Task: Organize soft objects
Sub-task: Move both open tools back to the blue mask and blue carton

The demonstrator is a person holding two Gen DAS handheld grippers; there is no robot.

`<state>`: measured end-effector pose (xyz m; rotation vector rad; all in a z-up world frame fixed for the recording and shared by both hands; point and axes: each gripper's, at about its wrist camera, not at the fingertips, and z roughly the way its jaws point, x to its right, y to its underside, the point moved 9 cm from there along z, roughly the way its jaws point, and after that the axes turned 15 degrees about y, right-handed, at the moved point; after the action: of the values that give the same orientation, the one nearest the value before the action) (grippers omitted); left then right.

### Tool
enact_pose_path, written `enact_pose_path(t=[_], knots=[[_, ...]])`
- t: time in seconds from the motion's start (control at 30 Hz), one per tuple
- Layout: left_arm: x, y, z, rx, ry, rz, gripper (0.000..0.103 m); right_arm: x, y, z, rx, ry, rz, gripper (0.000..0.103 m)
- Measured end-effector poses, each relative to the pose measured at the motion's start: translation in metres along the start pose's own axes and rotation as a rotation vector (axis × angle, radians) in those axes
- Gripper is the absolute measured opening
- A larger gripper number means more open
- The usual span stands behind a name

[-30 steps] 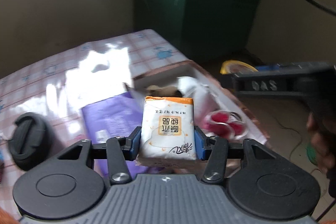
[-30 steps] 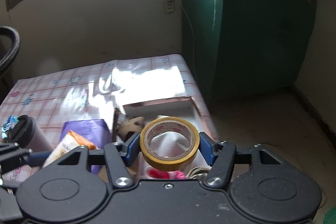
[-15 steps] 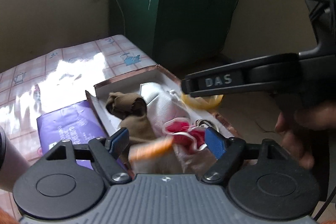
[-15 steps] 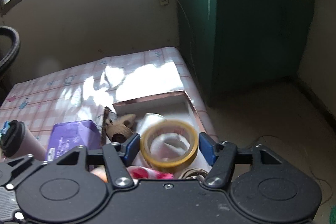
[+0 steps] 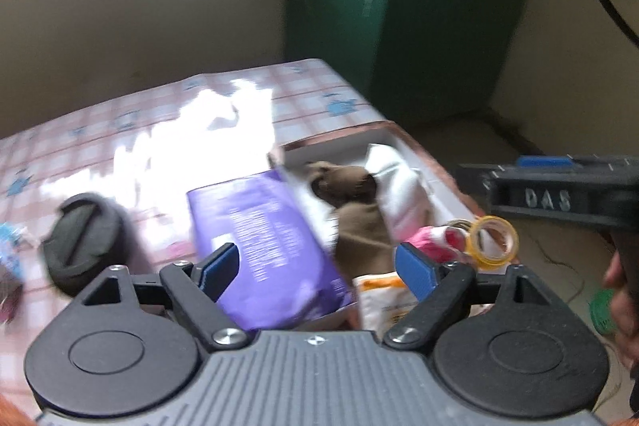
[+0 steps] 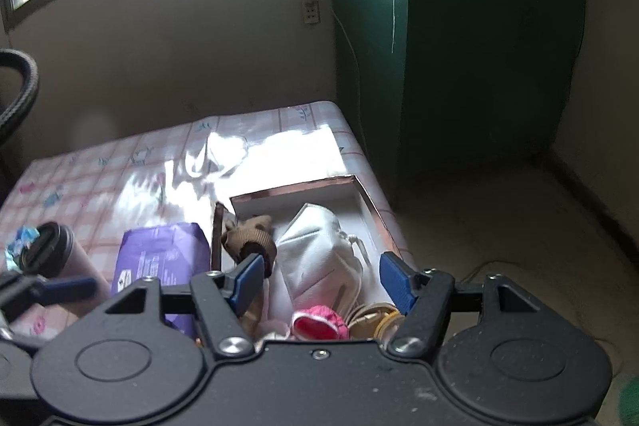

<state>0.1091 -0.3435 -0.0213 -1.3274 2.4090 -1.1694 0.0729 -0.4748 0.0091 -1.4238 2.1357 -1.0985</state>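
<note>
tissue pack [image 5: 385, 300] dropped into box [image 5: 415, 150] | below open left gripper [image 5: 319, 264]

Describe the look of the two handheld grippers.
Both grippers have black linkage arms with round discs, silver screws and blue finger pads. The left gripper has a ribbed grey body; the right gripper has a black speckled one. Seen from the left wrist, the right gripper's side is black, marked "DAS", with a blue strip on top.
</note>
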Motion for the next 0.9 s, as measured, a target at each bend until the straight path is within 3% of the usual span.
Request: enact_pose_path(t=[0.27, 0.9], knots=[[-0.033, 0.003, -0.033, 0.016, -0.106, -0.059, 0.091, -0.033, 0.006, -0.022, 0.002, -0.044, -0.032, 0.078], [-0.114, 0.025, -0.097, 0.08, -0.196, -0.192, 0.092, -0.136, 0.013, -0.069, 0.03, -0.152, -0.12, 0.078]])
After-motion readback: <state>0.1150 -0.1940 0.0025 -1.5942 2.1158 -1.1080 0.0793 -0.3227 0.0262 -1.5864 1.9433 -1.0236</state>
